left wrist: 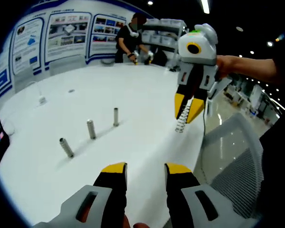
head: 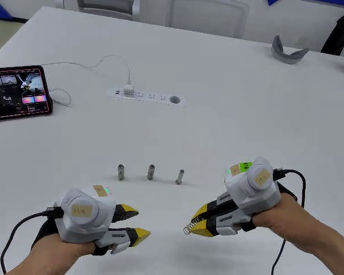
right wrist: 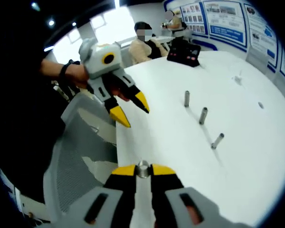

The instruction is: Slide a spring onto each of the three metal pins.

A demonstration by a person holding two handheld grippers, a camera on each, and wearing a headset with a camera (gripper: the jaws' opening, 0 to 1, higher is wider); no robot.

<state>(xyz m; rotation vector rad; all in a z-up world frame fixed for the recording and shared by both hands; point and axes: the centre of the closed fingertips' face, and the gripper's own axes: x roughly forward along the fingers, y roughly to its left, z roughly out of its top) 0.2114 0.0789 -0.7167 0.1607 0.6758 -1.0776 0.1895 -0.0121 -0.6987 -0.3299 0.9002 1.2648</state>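
The white worktop (head: pixel 229 114) lay open all round. The right gripper (head: pixel 196 225) pinched a spring (head: pixel 188 228) in its fingers; the left gripper (head: pixel 140 222) was spread and empty. The left pin (head: pixel 121 172) and middle pin (head: pixel 151 171) looked already sprung. The bare third pin (head: pixel 180 177), near ahead, likely needed end-on alignment. The worktop's near edge lay close behind.

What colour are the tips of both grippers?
Yellow, on the left gripper and right gripper; clearest in the left gripper view.
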